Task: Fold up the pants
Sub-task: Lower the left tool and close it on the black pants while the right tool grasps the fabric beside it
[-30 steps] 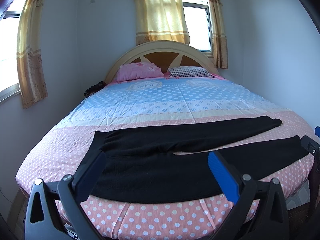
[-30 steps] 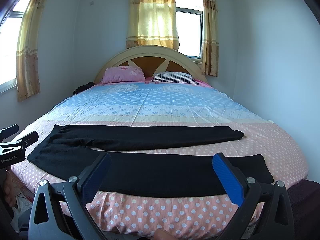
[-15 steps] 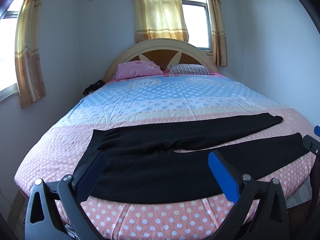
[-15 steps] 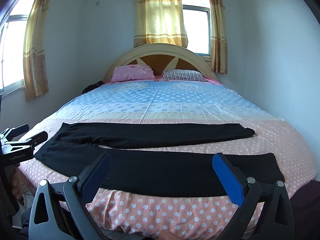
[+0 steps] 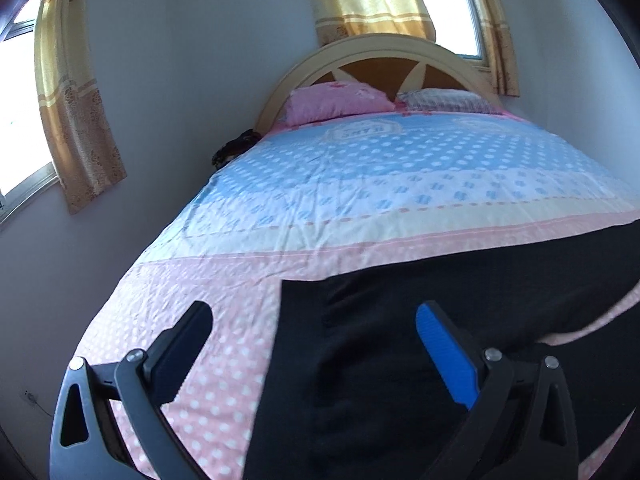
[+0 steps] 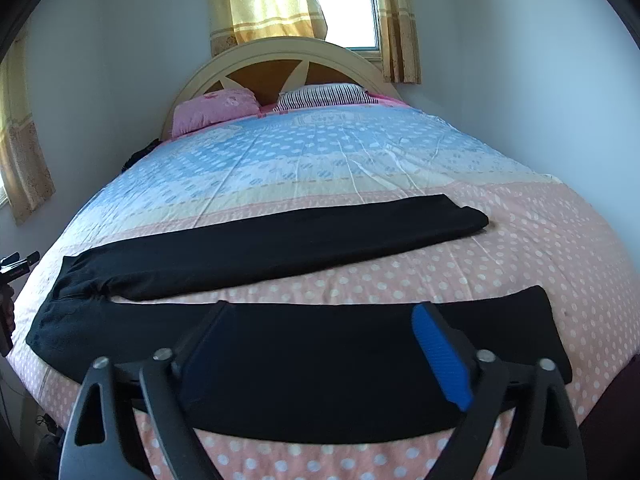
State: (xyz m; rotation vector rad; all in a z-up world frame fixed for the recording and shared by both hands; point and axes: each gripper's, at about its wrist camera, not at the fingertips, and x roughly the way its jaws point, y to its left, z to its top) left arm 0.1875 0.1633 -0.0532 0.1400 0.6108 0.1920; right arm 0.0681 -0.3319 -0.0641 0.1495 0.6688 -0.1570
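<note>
Black pants (image 6: 280,248) lie spread flat across the lower half of the frame on the pink dotted foot of the bed (image 6: 540,248), legs running toward the right. The right tool (image 6: 320,344) hangs over the nearer leg, its jaws closing with nothing pinched between them. The left tool (image 5: 316,344), jaws wide, hovers over the waistband end, empty.
</note>
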